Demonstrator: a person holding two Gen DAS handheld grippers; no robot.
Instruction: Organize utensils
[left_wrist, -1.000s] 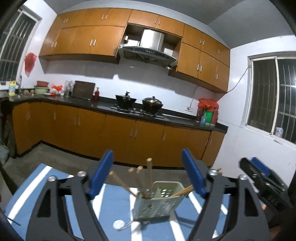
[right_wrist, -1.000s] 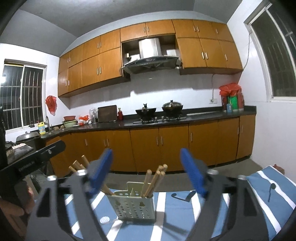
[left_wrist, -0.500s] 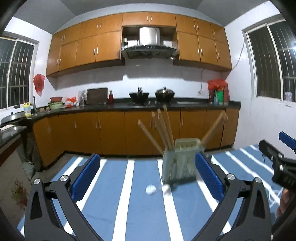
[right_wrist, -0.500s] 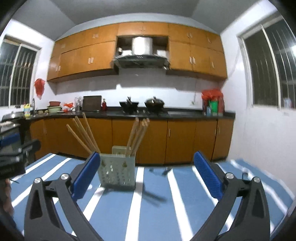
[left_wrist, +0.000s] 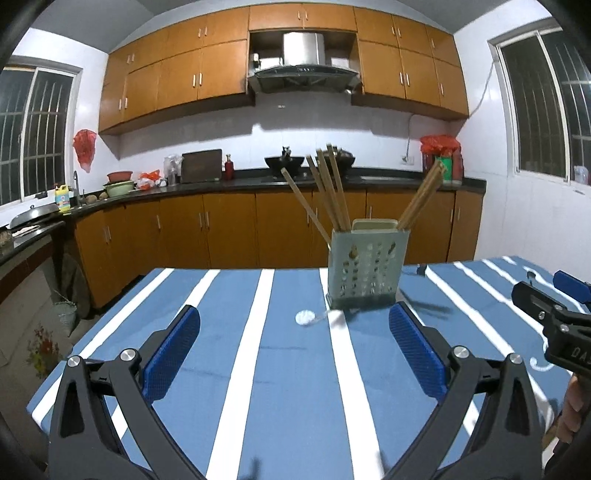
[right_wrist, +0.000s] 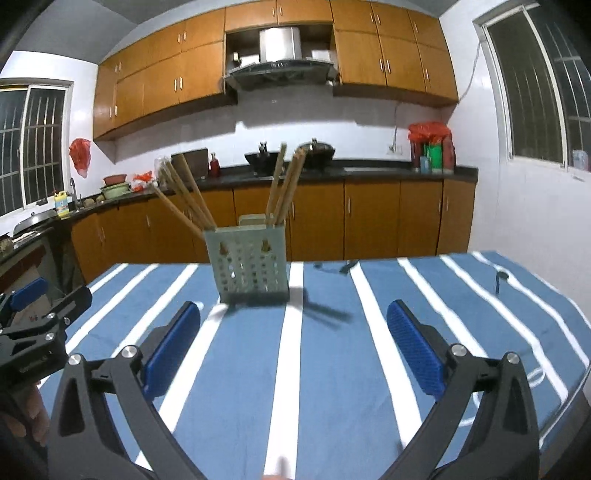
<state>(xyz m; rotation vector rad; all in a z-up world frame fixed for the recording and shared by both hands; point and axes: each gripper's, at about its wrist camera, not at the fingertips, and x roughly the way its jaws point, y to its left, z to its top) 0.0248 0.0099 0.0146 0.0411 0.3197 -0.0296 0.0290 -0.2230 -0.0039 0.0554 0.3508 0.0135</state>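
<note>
A pale green perforated utensil holder (left_wrist: 365, 267) (right_wrist: 250, 258) stands upright on the blue-and-white striped tablecloth (left_wrist: 236, 343) (right_wrist: 332, 350). Several wooden chopsticks (left_wrist: 327, 192) (right_wrist: 184, 195) lean out of it. A white spoon (left_wrist: 306, 316) lies on the cloth just left of the holder's base. Dark utensils lie farther back: one (right_wrist: 347, 266) behind the holder, another (right_wrist: 499, 278) at the far right. My left gripper (left_wrist: 293, 352) stands open above the cloth, well short of the holder, nothing between its blue pads. My right gripper (right_wrist: 291, 349) is open too and empty.
The table's far edge runs behind the holder; beyond it are orange kitchen cabinets (left_wrist: 229, 229) and a dark counter with pots. The right gripper's black body (left_wrist: 554, 325) shows at the left view's right edge, a hand under it. The cloth drops off at the right (right_wrist: 576, 369).
Both grippers have sunk toward the tablecloth, which now fills the lower half of each view. Their jaws have spread wider. The left gripper's view has levelled out.
</note>
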